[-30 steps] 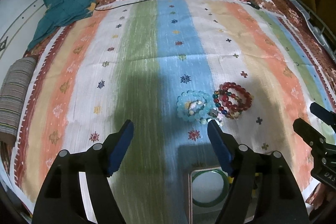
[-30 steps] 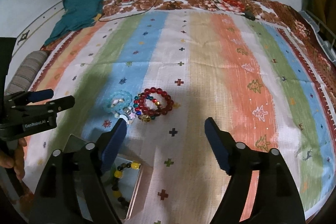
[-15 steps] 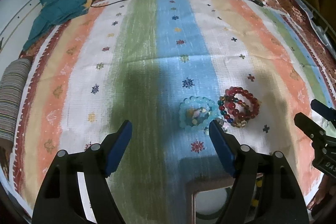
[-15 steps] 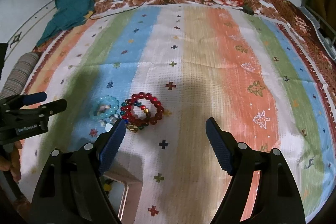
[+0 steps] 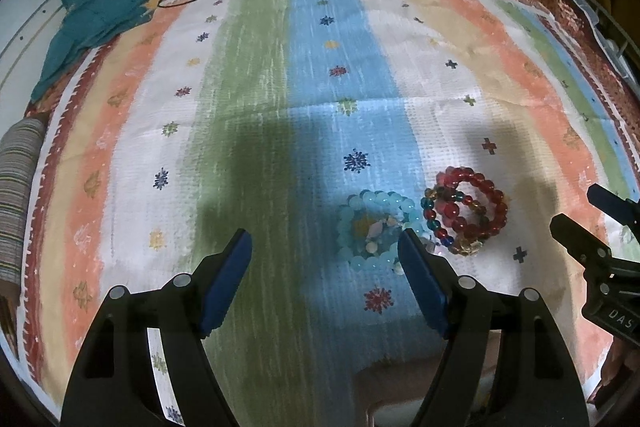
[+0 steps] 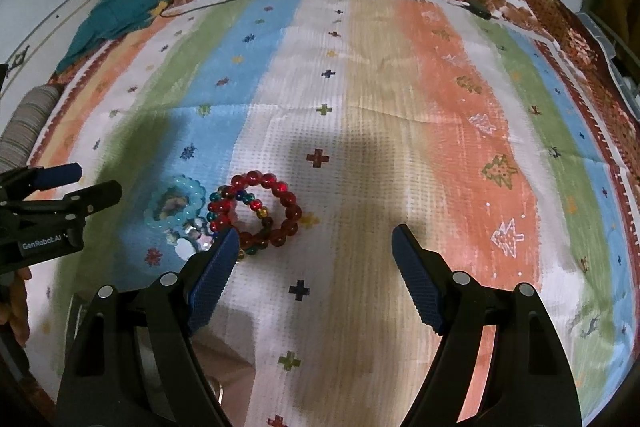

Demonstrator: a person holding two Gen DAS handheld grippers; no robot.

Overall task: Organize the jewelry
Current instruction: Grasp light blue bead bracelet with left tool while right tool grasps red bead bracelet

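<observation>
Hovering over the striped woven cloth (image 5: 256, 115), the left gripper (image 5: 324, 259) and right gripper (image 6: 312, 255) both had jaws spread wide and empty. The pale blue beaded bracelet (image 5: 376, 227) lay flat just beside the stacked dark red glass-bead bracelets (image 6: 256, 215), the two touching or nearly so, the blue one just ahead of the left gripper's right finger (image 5: 420, 279). Judged light, limp on elastic cord, with smooth round beads likely to roll or slip; pinching across one side of a ring, cord between the pads, looked safest.
</observation>
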